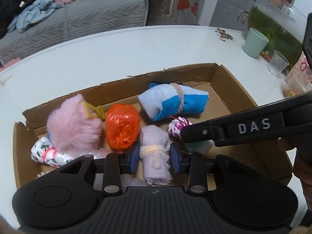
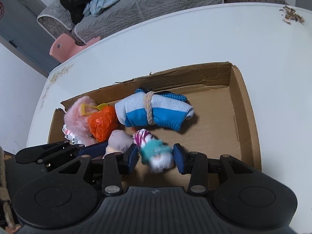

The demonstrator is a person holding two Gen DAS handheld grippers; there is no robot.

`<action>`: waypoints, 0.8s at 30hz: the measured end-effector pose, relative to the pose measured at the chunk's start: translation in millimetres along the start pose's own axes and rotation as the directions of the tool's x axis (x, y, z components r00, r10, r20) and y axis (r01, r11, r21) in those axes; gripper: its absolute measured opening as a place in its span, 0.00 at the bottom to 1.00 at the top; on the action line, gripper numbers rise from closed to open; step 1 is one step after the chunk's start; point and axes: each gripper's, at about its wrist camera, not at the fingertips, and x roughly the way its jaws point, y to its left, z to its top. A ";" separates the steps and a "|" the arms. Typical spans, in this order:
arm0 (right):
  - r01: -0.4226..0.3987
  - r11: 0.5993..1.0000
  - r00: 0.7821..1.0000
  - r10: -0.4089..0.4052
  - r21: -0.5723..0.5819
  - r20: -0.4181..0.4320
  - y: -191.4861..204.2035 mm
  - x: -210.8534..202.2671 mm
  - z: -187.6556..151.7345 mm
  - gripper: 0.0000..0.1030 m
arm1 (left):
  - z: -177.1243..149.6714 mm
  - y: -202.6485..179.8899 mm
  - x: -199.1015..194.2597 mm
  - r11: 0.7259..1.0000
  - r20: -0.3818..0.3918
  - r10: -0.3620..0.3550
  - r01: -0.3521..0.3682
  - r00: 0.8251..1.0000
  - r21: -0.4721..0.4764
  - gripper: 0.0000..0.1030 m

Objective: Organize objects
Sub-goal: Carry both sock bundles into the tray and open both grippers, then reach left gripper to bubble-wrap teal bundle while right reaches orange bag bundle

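A shallow cardboard box (image 1: 175, 78) on the white table holds several bundles. A lilac cloth roll (image 1: 154, 156), tied with a pale band, lies on the box floor between the blue pads of my left gripper (image 1: 154, 157), which is open with slim gaps on both sides. My right gripper (image 2: 156, 156) is open around a blurred bundle patterned purple, white and teal (image 2: 156, 150), low over the box floor. A pink fluffy ball (image 1: 72, 124), an orange plastic bag (image 1: 122, 128), a blue-and-white sock roll (image 1: 171, 103) and a floral bundle (image 1: 46, 152) lie in the box's left and middle.
The box's right half (image 2: 214, 120) is bare cardboard. A green cup (image 1: 255, 42), a clear cup (image 1: 277, 63) and a fish bowl (image 1: 276, 23) stand at the table's far right. Seed husks (image 1: 224, 34) lie near the far edge. A grey sofa (image 1: 87, 15) with clothes is behind.
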 end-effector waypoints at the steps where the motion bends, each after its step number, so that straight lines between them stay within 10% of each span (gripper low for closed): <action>1: 0.000 1.000 1.000 0.000 -0.002 0.006 -0.1 -1.6 0.2 0.37 | 0.2 1.5 -0.6 1.000 0.003 0.004 -0.004 1.000 -0.004 0.46; 24: 0.020 0.999 0.999 -0.018 -0.045 0.041 7.1 -61.1 -23.4 0.42 | -19.9 6.2 -93.3 0.999 0.054 -0.041 0.041 0.998 0.006 0.62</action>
